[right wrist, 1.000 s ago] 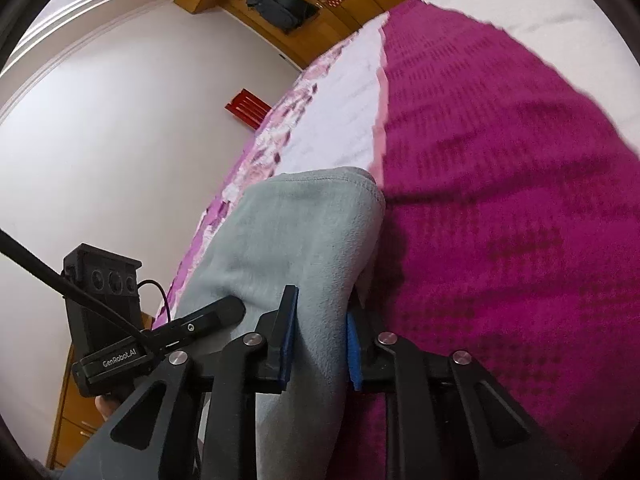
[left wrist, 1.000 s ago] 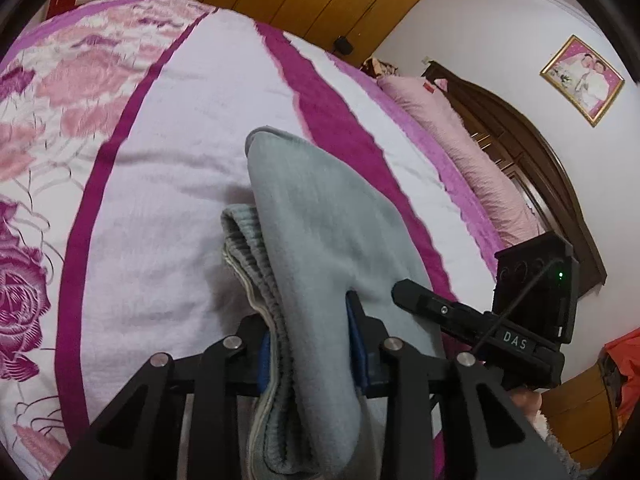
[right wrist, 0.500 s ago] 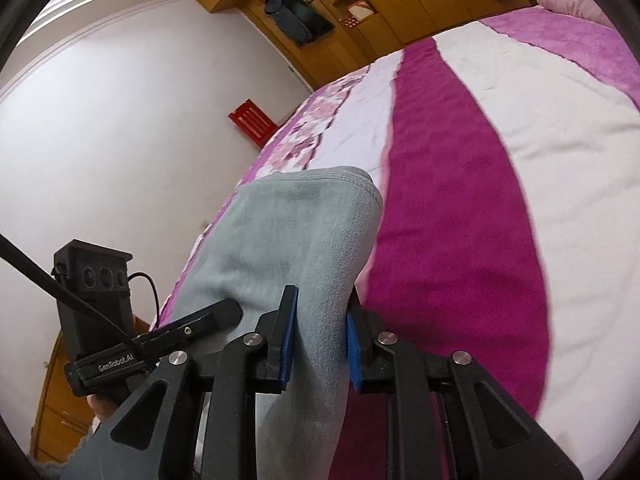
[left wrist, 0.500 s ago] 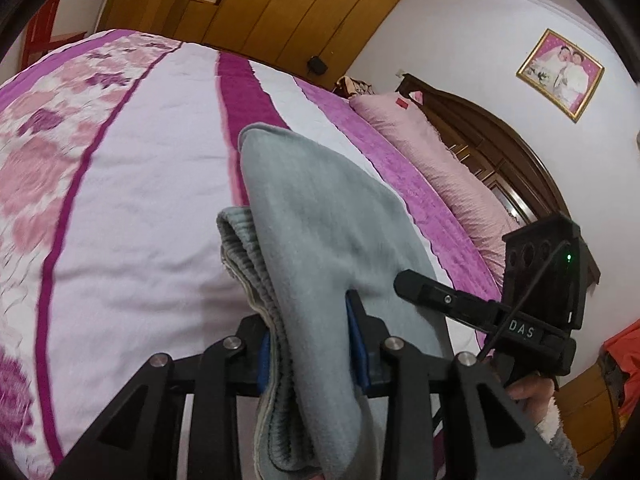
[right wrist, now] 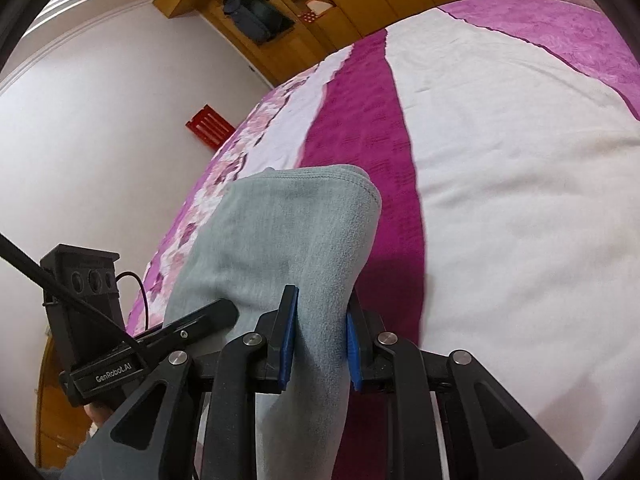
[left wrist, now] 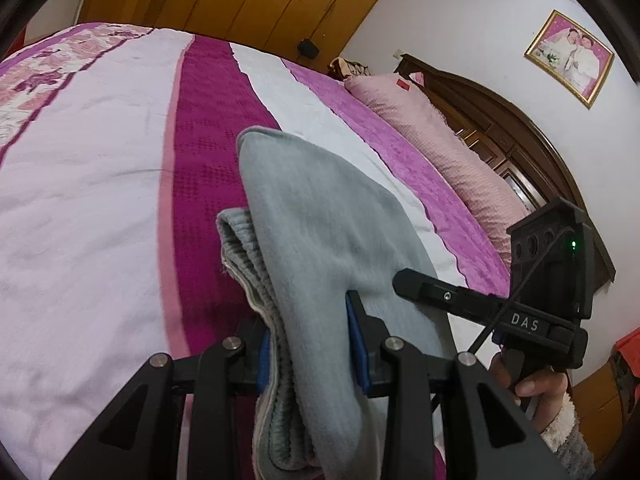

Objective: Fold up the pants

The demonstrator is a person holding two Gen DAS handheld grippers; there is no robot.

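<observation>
1. The grey pants are held raised above the bed — gripped at two places.
2. The left gripper is clamped on a bunched, ribbed edge.
3. The right gripper is clamped on a smooth fold; its blue-padded fingers are pressed into the cloth.

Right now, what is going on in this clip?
A person holds a gripper in each hand, and both are clamped on grey pants. The left gripper pinches a bunched part with ribbed edge; the right gripper pinches a smooth fold. The pants are held up over a bed with a pink, white and magenta bedspread.
</observation>
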